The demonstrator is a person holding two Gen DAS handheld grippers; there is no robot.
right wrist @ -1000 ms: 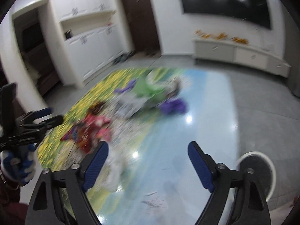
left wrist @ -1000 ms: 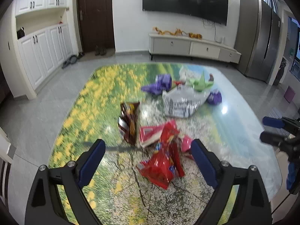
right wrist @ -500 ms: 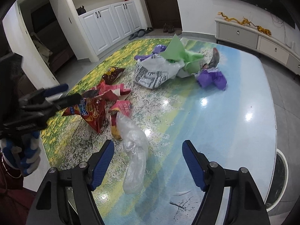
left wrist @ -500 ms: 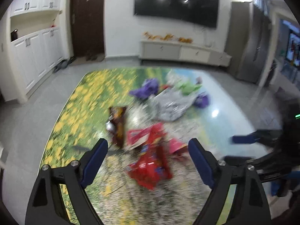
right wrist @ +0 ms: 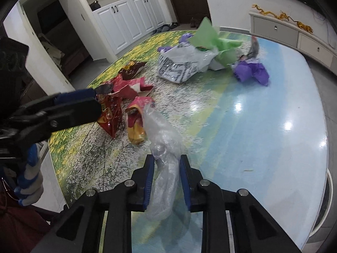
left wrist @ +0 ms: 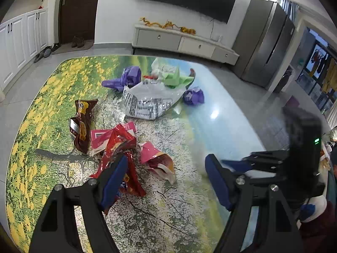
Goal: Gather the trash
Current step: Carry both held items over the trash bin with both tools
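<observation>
Trash lies scattered on a table with a printed landscape top (left wrist: pixel 52 97). My right gripper (right wrist: pixel 165 168) is shut on a clear plastic bag (right wrist: pixel 163 139) near the front edge. My left gripper (left wrist: pixel 166 177) is open above a red snack wrapper (left wrist: pixel 120 143) and a pink wrapper (left wrist: pixel 155 158). Farther back lie a brown snack bag (left wrist: pixel 83 122), a white printed bag (left wrist: pixel 151 101), green paper (left wrist: pixel 174 77) and purple paper wads (left wrist: pixel 193 96). The left gripper also shows in the right wrist view (right wrist: pixel 63 105).
A low TV cabinet (left wrist: pixel 181 42) stands behind the table under a wall TV. White cupboards (right wrist: pixel 126 14) and a dark door are at the left. A grey fridge (left wrist: pixel 267 42) is at the right. The right gripper's body (left wrist: pixel 294 160) is beside my left fingers.
My right gripper has closed on the clear plastic bag, which lay loose between its open fingers before. My left gripper has shifted right and closer to the red and pink wrappers.
</observation>
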